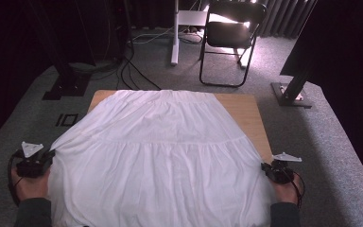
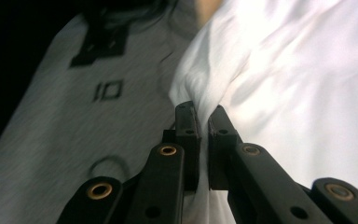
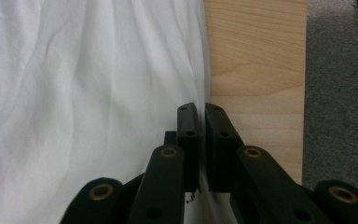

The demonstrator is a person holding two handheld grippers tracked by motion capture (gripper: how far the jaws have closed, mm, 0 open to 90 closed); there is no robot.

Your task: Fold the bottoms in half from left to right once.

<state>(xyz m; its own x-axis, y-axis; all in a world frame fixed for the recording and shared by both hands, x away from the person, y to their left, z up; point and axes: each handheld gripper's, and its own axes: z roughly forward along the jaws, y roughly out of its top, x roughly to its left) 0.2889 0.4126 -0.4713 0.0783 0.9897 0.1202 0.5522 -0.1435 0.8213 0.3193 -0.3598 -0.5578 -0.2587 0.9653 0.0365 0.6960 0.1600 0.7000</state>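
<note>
1. Over a wooden table (image 1: 250, 111), seen from the high view, a white skirt (image 1: 160, 151) lay spread flat, its gathered waistband at the far edge and its wide hem toward the person. The left gripper (image 1: 48, 155) pinched the cloth at one side of the hem, off the table's corner, while the right gripper (image 1: 265, 168) pinched the opposite side edge; the garment stretched between the two sets of fingers. A folding chair (image 1: 229, 38) stood well beyond on grey carpet (image 1: 340, 142).

2. Along the left gripper view, the left gripper (image 2: 203, 114) had its jaws drawn narrow, almost together, with a bunched fold of the skirt (image 2: 279, 70) clamped between them. The fabric rose away ahead of and to the right of the fingertips, carpet (image 2: 65, 121) lying to their left.

3. Along the right gripper view, the right gripper (image 3: 200, 109) likewise held its jaws nearly closed on the thin side edge of the skirt (image 3: 88, 93), cloth spreading left of the fingers and bare table (image 3: 256, 70) to their right.

4. Judged from its creases and drape, the skirt looked light, soft and limp; it would likely sag and slip unless taken by a gathered edge or seam, both sides lifted evenly.
</note>
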